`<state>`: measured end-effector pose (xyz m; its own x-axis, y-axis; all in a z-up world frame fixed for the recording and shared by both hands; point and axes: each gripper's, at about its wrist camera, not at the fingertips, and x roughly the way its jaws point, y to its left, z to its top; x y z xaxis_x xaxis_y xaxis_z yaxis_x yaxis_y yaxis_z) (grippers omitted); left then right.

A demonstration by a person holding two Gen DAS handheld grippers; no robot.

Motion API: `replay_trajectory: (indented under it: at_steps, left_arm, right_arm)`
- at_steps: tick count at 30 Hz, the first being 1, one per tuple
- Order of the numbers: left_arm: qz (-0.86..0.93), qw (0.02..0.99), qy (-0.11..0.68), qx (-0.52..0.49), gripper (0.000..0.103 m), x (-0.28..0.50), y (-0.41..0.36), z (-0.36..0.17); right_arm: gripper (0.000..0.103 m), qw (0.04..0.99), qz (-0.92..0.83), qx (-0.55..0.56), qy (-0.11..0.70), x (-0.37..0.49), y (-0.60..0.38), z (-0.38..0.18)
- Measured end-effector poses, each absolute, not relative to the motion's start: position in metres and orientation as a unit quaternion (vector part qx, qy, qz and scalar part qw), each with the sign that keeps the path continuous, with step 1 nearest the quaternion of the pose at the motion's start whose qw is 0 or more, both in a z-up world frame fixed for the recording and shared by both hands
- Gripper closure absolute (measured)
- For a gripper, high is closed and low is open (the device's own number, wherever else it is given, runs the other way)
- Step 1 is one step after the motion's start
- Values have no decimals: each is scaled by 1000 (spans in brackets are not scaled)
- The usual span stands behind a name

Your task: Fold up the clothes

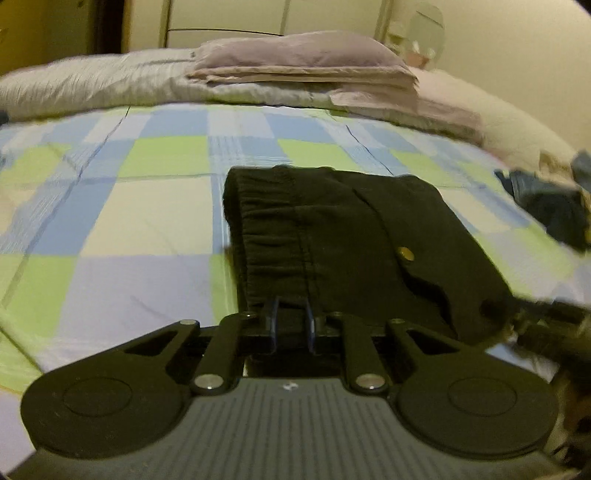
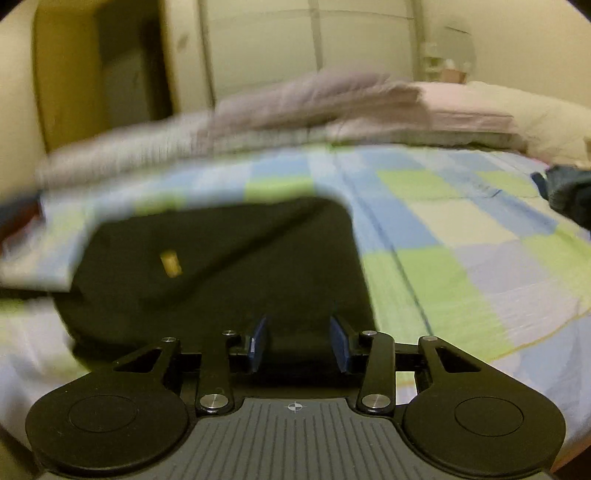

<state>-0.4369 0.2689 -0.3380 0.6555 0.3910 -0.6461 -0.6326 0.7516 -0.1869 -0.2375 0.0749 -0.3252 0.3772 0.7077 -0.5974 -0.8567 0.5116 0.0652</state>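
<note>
Checked bedding in blue, green and pale squares [image 1: 147,229] fills my left wrist view; beyond it a grey quilt [image 1: 92,88] lies rolled along the far edge with a folded mauve sheet stack [image 1: 303,62] on top, and pale cupboard doors [image 1: 229,14] stand behind; a dark blue garment [image 1: 550,206] sits crumpled at the right edge. My left claw [image 1: 291,321] has its blue pads drawn close on the near hem of the black trousers [image 1: 332,236], just below the gathered elastic waistband [image 1: 269,229]; the cloth runs away from me over the bedding, with a brass snap [image 1: 404,254] on a pocket flap to the right (the whole view is a little smeared).

From my right wrist the same checked bedding [image 2: 461,240] spreads to the right, the quilt [image 2: 122,155] and sheet stack [image 2: 332,99] blurred behind it, the blue garment [image 2: 569,195] at the far right; my right claw [image 2: 297,343] stands spread, its blue pads [image 2: 259,341] well apart with black cloth between them; whether they touch it I cannot tell; the black trousers [image 2: 229,266] lie ahead and to the left, the snap [image 2: 170,263] a yellow smear.
</note>
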Motion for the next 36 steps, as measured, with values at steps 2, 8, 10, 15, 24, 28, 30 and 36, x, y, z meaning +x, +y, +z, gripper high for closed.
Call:
replay_trajectory:
  at_steps: [2,8,10,15,24,28,30,36]
  left_arm:
    - [291,888,298,-197,88,-436,269,-340]
    - [296,890,293,-187,89,-441,265,-331]
    - [296,891,287,-192,88,-445,265,-329]
    - [300,887,296,-190,88,-443,270,-336]
    - [309,880,301,-197,88,-451,261,-322]
    - [323,870,321,-191,88,-450,255,-320]
    - [336,861,334,-184,88,-451,250,-314]
    - [348,856,345,-163,88,-462,226,-296]
  right_arm:
    - [62,823,473,-153,276,-245,82,-327]
    - [61,834,479,-113,250,-255,81,-307]
    - [61,828,503,-79,235,-260,79,-300]
    - [62,801,531,-93,262,-270,101,-312]
    - [61,788,532,-132,281,-282,104,-324]
    - [61,787,529,-132,290,-284,100,-318]
    - [61,788,525,-125,296,-286,95,-312]
    - [61,789,506,-106,331,-293,72,-303]
